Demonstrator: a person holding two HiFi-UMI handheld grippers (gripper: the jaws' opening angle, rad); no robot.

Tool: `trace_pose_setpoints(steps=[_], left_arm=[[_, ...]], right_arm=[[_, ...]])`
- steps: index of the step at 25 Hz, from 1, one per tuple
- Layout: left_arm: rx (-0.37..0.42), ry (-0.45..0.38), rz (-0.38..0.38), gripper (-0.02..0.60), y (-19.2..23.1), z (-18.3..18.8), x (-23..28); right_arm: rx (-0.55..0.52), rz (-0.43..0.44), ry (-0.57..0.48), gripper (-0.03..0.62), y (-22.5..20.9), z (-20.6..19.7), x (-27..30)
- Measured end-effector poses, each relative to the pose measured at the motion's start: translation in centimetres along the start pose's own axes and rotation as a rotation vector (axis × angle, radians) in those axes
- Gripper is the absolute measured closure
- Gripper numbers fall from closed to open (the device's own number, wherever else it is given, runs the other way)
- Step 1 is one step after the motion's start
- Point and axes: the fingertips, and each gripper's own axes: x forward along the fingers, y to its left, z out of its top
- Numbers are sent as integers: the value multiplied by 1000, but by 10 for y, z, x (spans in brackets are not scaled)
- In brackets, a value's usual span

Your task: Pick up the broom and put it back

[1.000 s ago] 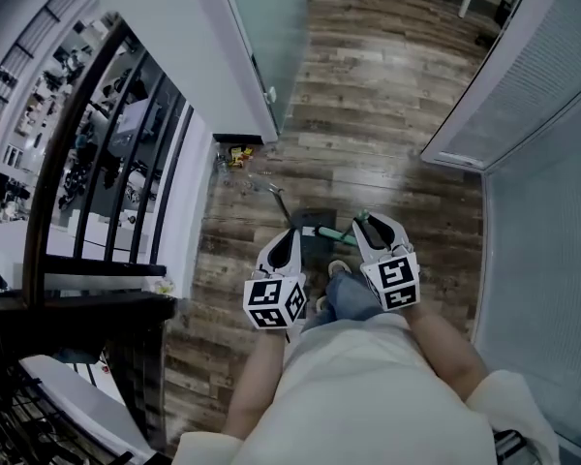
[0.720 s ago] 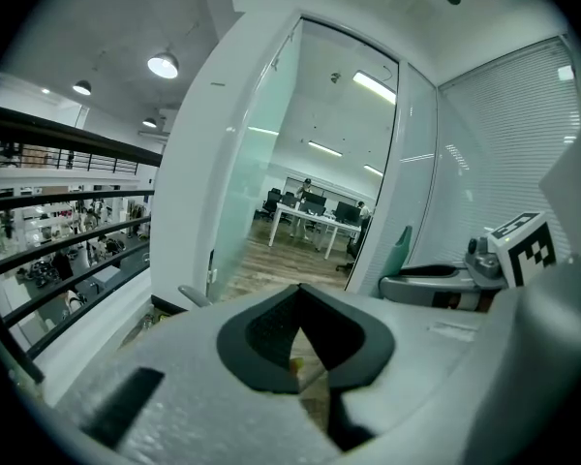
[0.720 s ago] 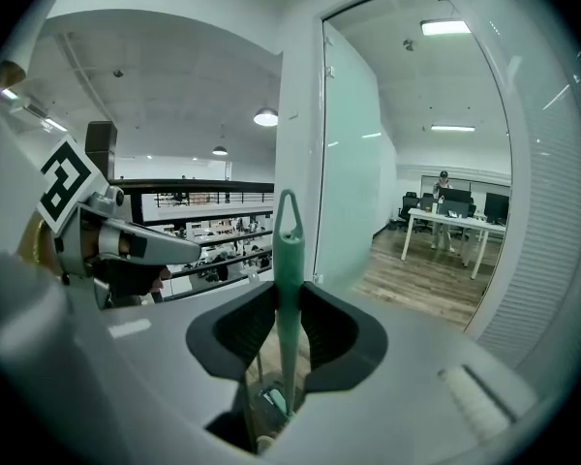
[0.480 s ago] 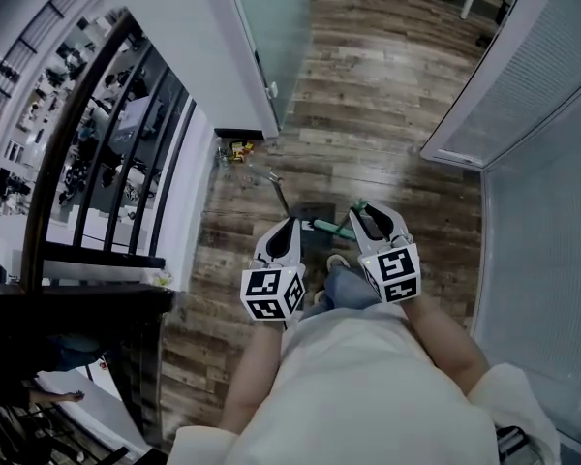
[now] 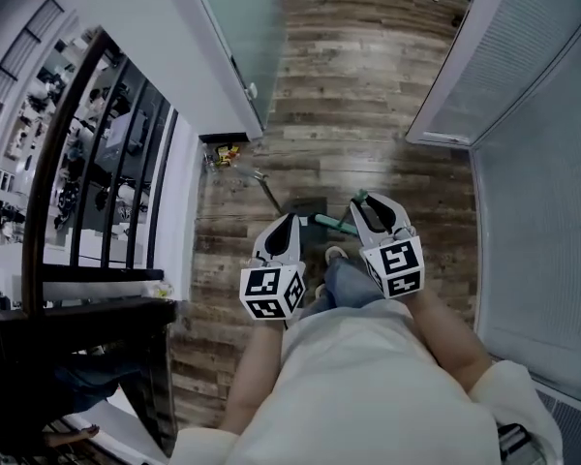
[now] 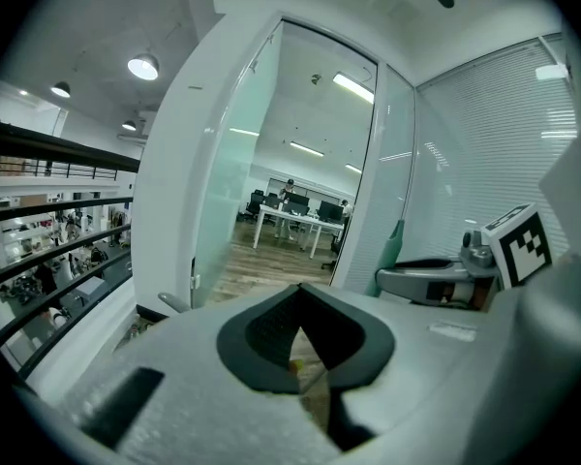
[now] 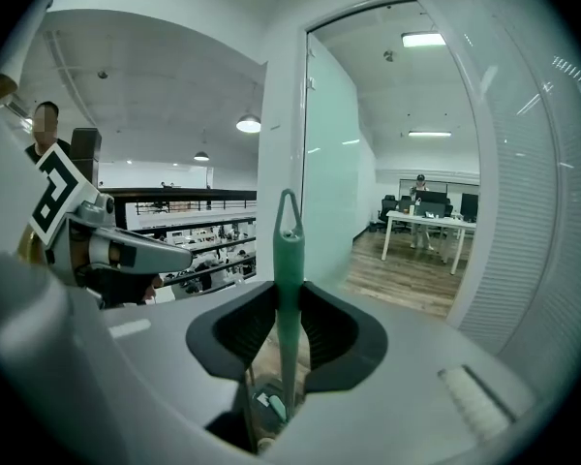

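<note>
My right gripper (image 7: 289, 329) pinches the broom (image 7: 289, 260) by its teal handle, which rises toward twelve o'clock between my pads. My left gripper (image 6: 300, 306), at nine o'clock of the right, has its jaws pressed together on nothing, above the wood floor (image 5: 368, 114).

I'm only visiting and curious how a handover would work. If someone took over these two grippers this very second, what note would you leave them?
Right gripper: shut on the green broom. The handle runs up between its pads.
Left gripper: shut, nothing in it, held beside the right one.
On the wooden floor just ahead lies a dark dustpan with a thin metal handle.
Done: the broom is gripped.
Left: carry it to its storage place and release it. The pictures do not show where that place is.
</note>
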Motion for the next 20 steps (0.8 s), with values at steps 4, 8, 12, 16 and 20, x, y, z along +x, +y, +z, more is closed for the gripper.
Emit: trace_pose_setpoints(steps=[4,8,12,16,20], left_arm=[[8,17,-41,575,-10,-4,4],[19,32,-89,575,-21,-7,11],[36,48,-137,575,-37,-7,23],[57,61,-189,575,-53,-7,31],[72,68,-233,575,-68,-6,40]], right_arm=[[22,-54,-2,502,-13,-3,-12],[41,-111,-2,502,-28,-5,-23],[61,-174,-4,502,-49,-8,-37],[80,-234,-4,502,-69,-12,-53],[94,-290,-7,502,-88,-16,-69]])
